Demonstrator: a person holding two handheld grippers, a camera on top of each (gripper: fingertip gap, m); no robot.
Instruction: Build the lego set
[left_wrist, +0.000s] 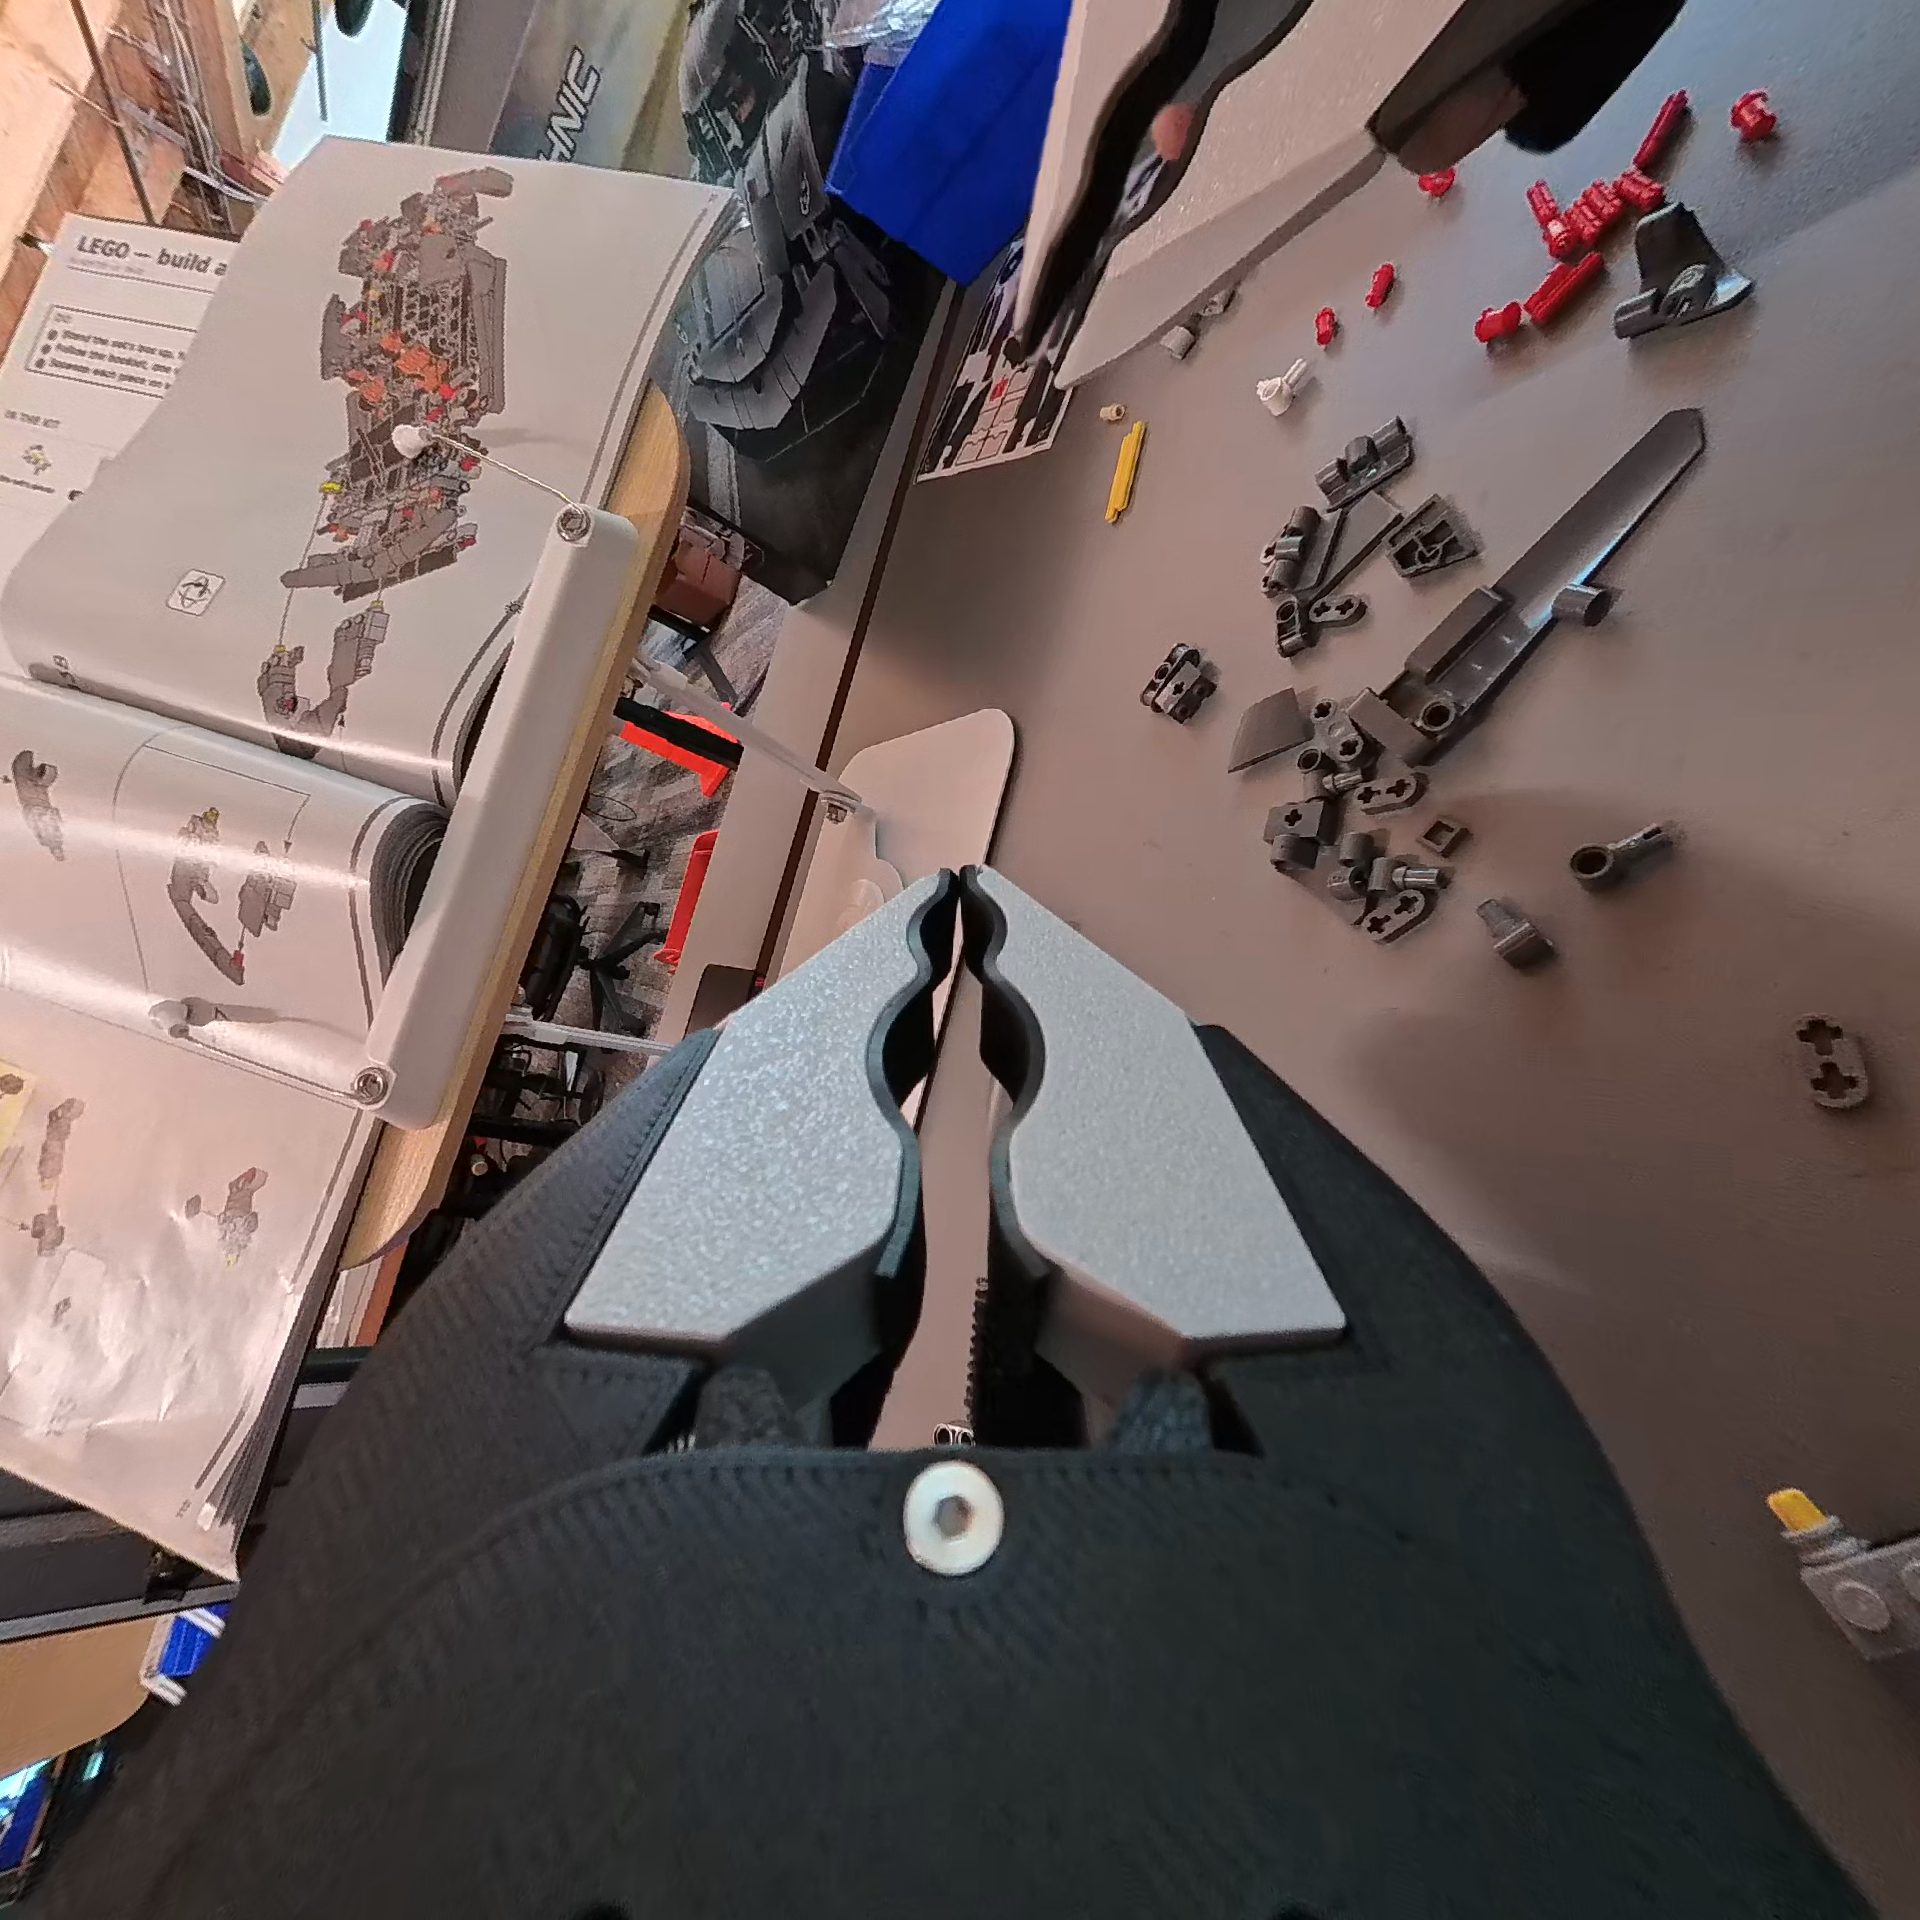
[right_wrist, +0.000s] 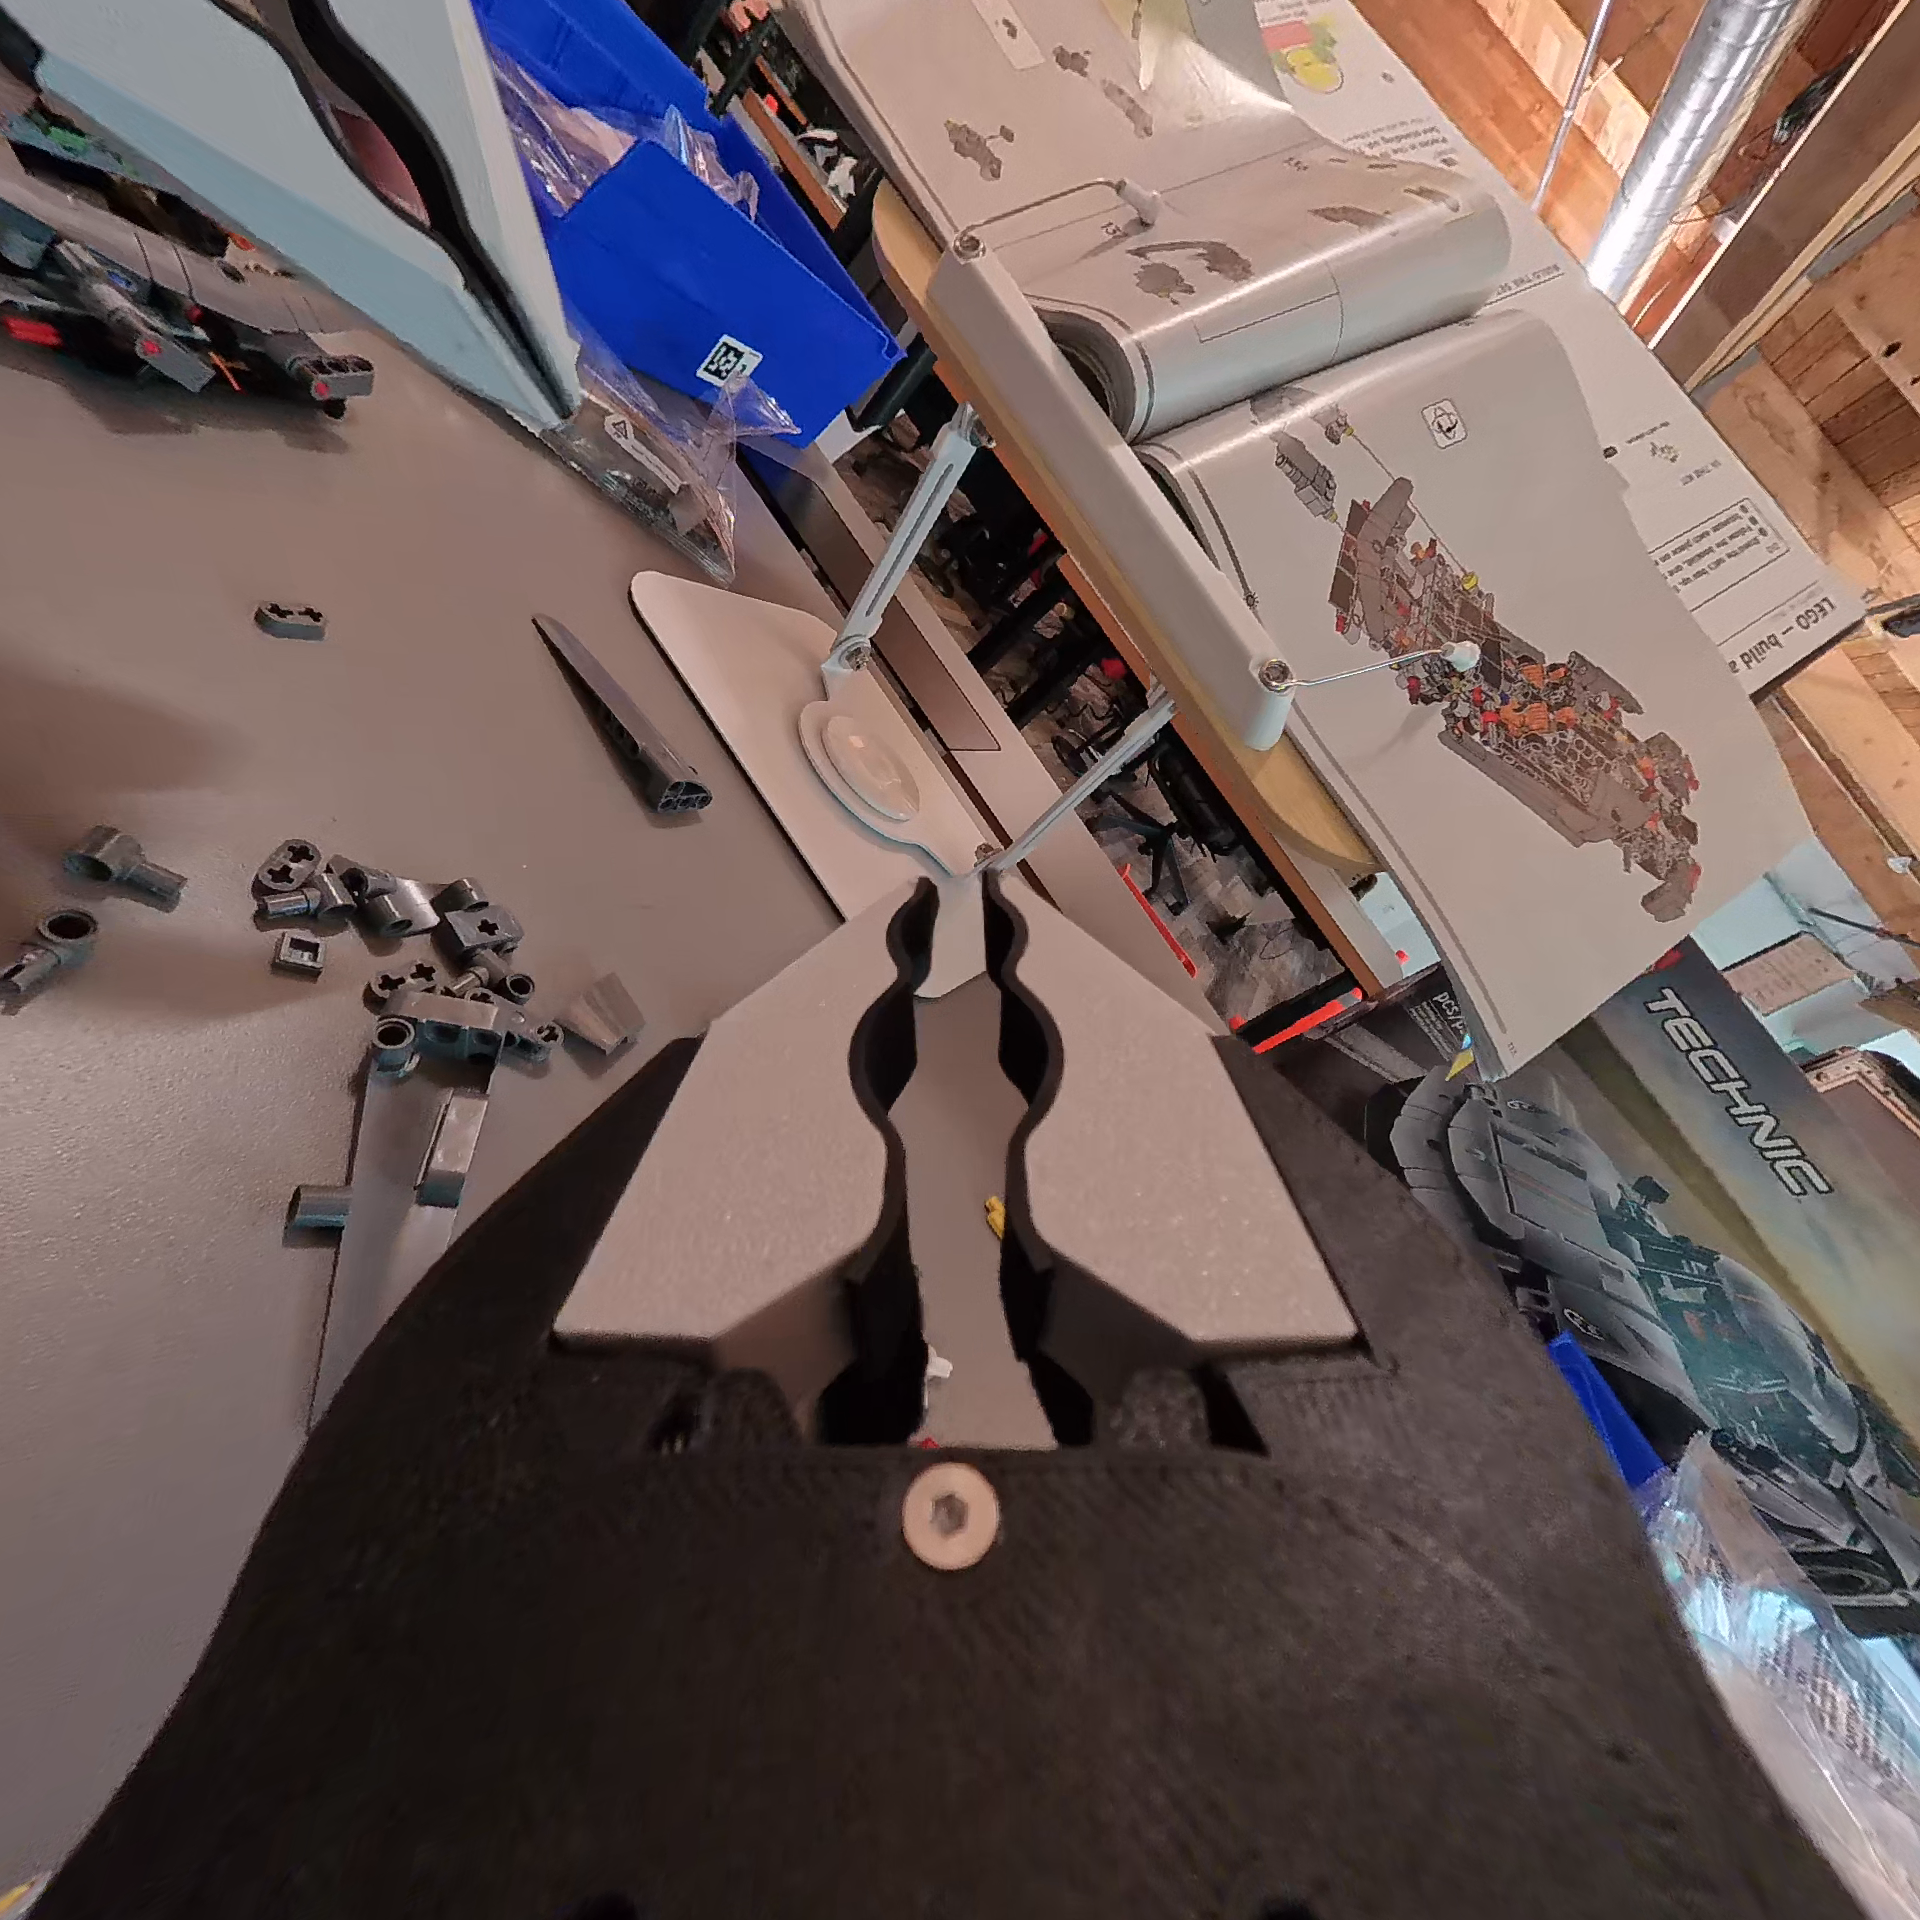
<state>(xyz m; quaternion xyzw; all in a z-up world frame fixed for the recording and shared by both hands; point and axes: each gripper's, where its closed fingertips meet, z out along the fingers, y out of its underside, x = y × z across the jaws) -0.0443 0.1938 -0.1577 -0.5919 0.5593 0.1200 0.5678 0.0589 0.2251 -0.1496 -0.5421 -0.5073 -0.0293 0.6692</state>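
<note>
Grey bricks (left_wrist: 1351, 790) litter table (left_wrist: 1143, 1039) w/ stand base (left_wrist: 935, 769) ahead; left gripper (left_wrist: 958, 873) closed empty, right gripper (right_wrist: 953, 883) slightly apart.

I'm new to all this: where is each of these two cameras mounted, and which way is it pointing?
Left wrist view: sits on the left gripper, looking along its grey fingers, tips together on nothing, over the brown table toward the open instruction booklet; the other gripper shows at the top.
Right wrist view: sits on the right gripper, fingers slightly apart and bare, facing the same booklet and a blue plastic bin.
Both share the booklet, its white stand base and the scattered dark grey building pieces.
</note>
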